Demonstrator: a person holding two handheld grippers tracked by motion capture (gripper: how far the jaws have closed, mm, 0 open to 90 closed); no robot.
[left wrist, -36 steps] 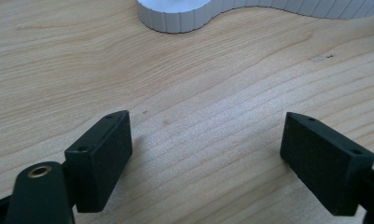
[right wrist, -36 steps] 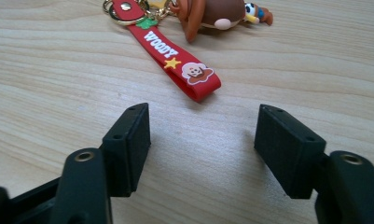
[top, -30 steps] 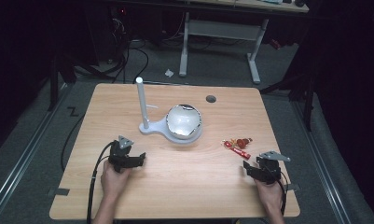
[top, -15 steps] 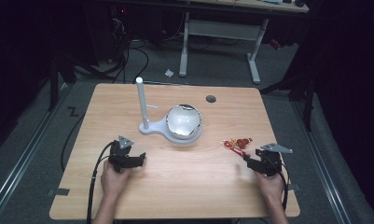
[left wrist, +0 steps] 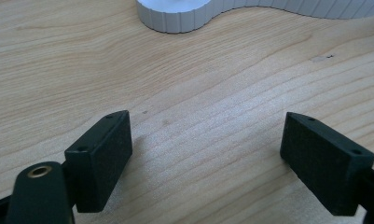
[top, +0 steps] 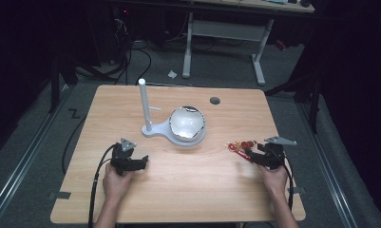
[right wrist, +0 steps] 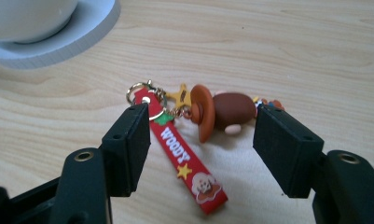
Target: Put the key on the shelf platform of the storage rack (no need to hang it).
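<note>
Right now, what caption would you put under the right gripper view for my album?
Open right gripper hovering around a red Woody keychain lying on the wooden table.

— What do I have on my left side?
— My left gripper [top: 139,163] sits low over the table's near left, jaws spread wide, hand [top: 116,183] wrapped behind it.
— And my right?
— My right gripper [top: 251,154] reaches forward at the near right, jaws parted, forearm coming in from the bottom edge.
</note>
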